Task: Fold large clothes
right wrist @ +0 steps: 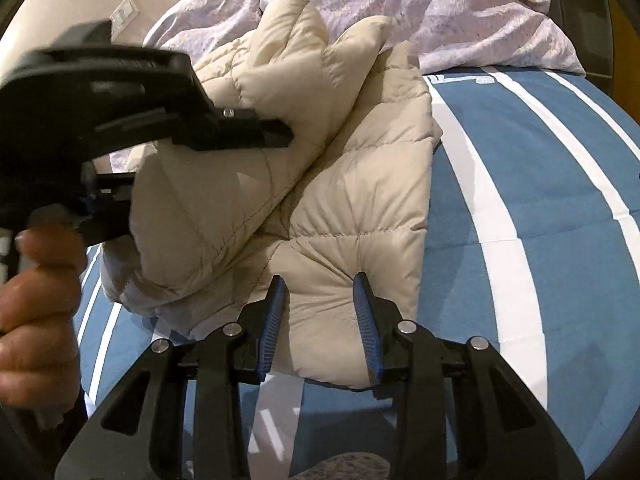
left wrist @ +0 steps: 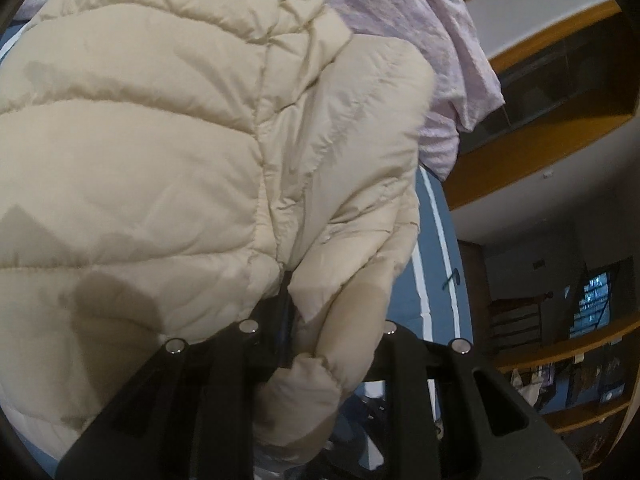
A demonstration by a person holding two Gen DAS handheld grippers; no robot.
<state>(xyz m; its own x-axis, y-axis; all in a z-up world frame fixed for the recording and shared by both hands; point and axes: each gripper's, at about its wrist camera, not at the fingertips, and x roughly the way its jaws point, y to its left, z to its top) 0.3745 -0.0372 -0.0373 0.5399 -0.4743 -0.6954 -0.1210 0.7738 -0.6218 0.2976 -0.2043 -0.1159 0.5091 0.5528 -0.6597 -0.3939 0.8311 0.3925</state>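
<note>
A cream quilted puffer jacket (right wrist: 352, 200) lies on a blue bed cover with white stripes (right wrist: 540, 184). My left gripper (left wrist: 304, 320) is shut on a fold of the jacket (left wrist: 160, 140) and holds it lifted above the rest; the fabric fills most of the left wrist view and hides the fingertips. In the right wrist view the left gripper (right wrist: 280, 134) shows from the side, clamped on the raised part. My right gripper (right wrist: 320, 284) is open, its blue pads (right wrist: 364, 304) on either side of the jacket's near edge, pressing on the lower layer.
A crumpled lilac duvet (right wrist: 420, 8) lies at the head of the bed behind the jacket. Wooden shelves (left wrist: 568, 360) and a wall stand beyond the bed's right side. A hand (right wrist: 36, 308) holds the left gripper's handle.
</note>
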